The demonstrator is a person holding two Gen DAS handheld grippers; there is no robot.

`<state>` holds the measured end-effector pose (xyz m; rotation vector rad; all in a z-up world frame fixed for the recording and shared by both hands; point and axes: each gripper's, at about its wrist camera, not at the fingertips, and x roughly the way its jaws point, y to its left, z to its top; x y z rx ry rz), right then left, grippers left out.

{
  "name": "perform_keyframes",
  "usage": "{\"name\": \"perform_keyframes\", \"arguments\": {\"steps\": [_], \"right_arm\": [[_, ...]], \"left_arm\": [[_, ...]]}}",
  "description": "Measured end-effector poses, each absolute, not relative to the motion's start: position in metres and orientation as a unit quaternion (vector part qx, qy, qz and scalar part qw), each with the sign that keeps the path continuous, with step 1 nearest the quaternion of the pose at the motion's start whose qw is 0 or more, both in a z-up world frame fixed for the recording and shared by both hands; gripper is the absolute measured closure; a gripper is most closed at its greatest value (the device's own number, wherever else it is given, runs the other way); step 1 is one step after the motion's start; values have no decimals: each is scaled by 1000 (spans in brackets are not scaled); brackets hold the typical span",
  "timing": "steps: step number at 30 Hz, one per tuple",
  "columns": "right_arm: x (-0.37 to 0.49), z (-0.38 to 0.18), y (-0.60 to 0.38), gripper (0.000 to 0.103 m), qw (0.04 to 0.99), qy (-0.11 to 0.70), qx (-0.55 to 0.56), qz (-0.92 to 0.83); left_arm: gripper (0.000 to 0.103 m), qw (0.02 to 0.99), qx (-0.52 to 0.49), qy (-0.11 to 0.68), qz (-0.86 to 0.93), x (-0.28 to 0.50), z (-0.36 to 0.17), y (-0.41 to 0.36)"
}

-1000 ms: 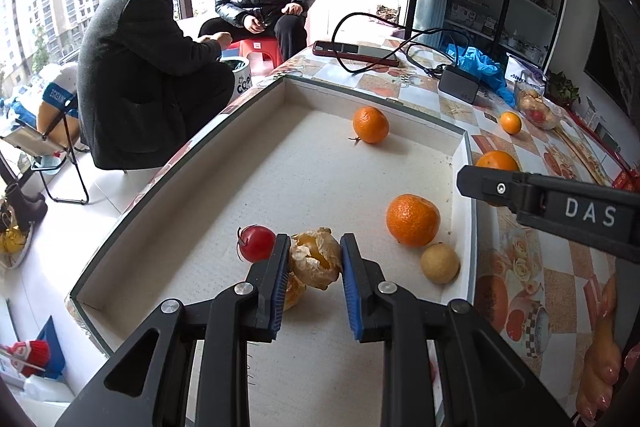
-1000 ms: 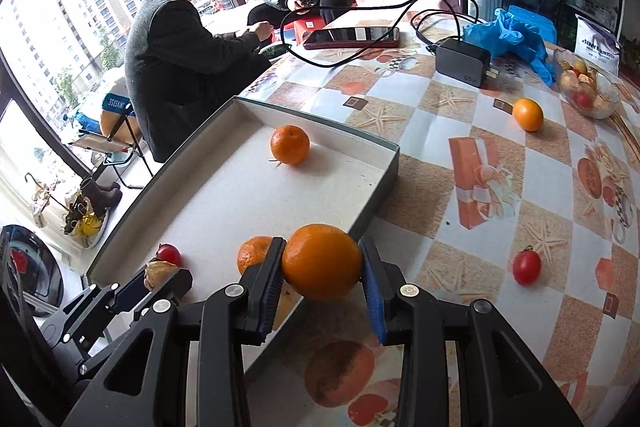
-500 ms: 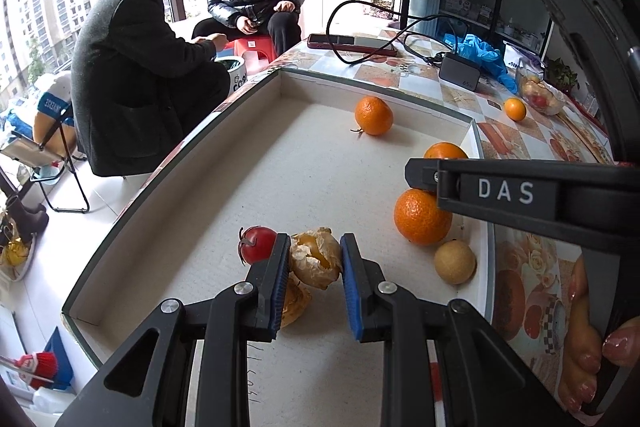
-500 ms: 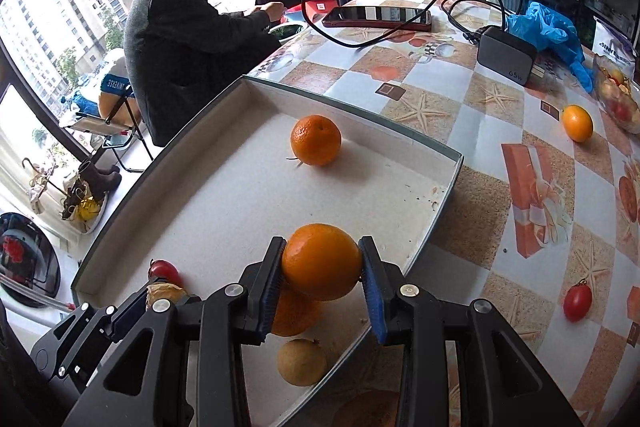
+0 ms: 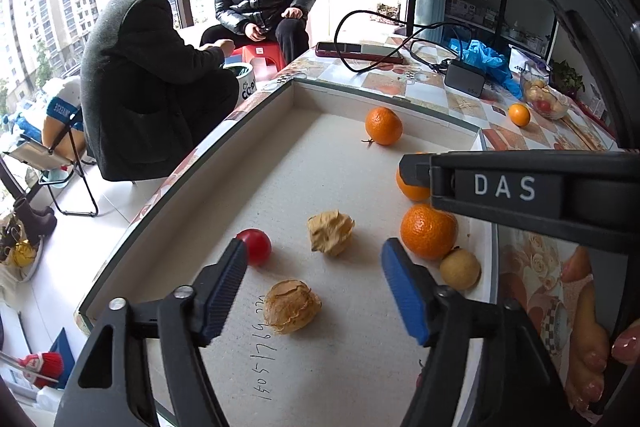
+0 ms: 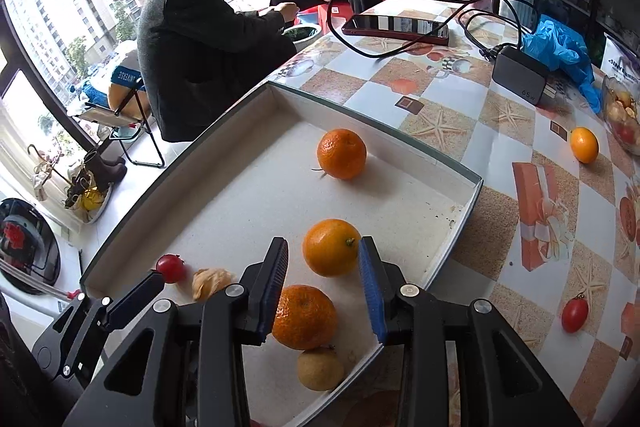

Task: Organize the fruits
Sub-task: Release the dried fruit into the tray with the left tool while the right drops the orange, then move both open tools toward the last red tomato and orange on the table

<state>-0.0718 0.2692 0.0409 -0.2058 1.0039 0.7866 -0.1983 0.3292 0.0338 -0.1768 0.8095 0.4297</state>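
Now your left gripper [image 5: 312, 279] is spreading its blue-padded jaws wide low in the left wrist frame, gripping nothing; two papery tan husked fruits are lying loose between them, one [image 5: 331, 231] nearer the tips and the other [image 5: 292, 305] closer to the camera, with a small red cherry tomato [image 5: 255, 246] sitting just beside the left fingertip. Your right gripper [image 6: 324, 267] is easing its jaws apart around the smooth round orange [image 6: 331, 247] at lower centre of the right wrist frame; the orange is resting on the floor of the shallow white grey-rimmed tray [image 6: 466, 223], with the left pad clear of it and the right pad just at its skin. Below it a dimpled mandarin [image 6: 305, 317] is touching a small tan round fruit [image 6: 320, 369].
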Motion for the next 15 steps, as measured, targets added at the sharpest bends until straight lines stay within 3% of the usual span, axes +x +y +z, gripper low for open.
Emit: {"name": "perform_keyframes", "arguments": {"steps": [1, 3, 9, 10, 11, 15], "right_arm": [[-72, 43, 269, 42, 800, 465, -94, 368], [-75, 51, 264, 18, 808, 451, -87, 369], [-72, 77, 229, 16, 830, 426, -65, 353], [-70, 80, 218, 4, 836, 424, -57, 345], [-67, 83, 206, 0, 842, 419, -47, 336], [-53, 80, 155, 0, 863, 413, -48, 287]], "left_arm": [[20, 896, -84, 383, 209, -200, 37, 328], [19, 898, -82, 380, 208, -201, 43, 326], [18, 900, -78, 375, 209, -201, 61, 320], [18, 901, -80, 373, 205, -201, 65, 318], [18, 903, -82, 370, 200, -201, 69, 316], [18, 912, -79, 360, 179, -198, 86, 300]]}}
